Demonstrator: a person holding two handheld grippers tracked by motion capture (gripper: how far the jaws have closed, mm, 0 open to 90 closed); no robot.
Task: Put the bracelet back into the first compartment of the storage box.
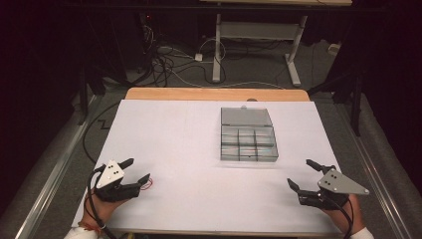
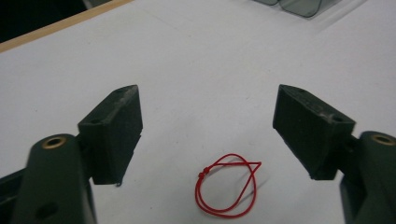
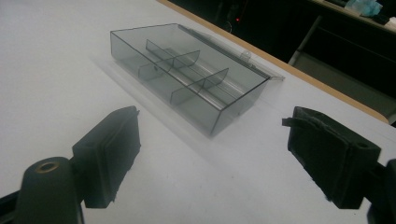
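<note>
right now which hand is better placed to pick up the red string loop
Left. The red string loop lies on the table just ahead of the left gripper, between its open fingers. The right gripper sits across the table, nearer the compartment box.

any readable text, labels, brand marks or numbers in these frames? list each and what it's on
None readable.
Clear smoky plastic compartment box with open lid: no label or print visible.
Red string loop on the white table: plain.
Left gripper and right gripper, both open, grey three-cornered plates: only holes, no markings.
</note>
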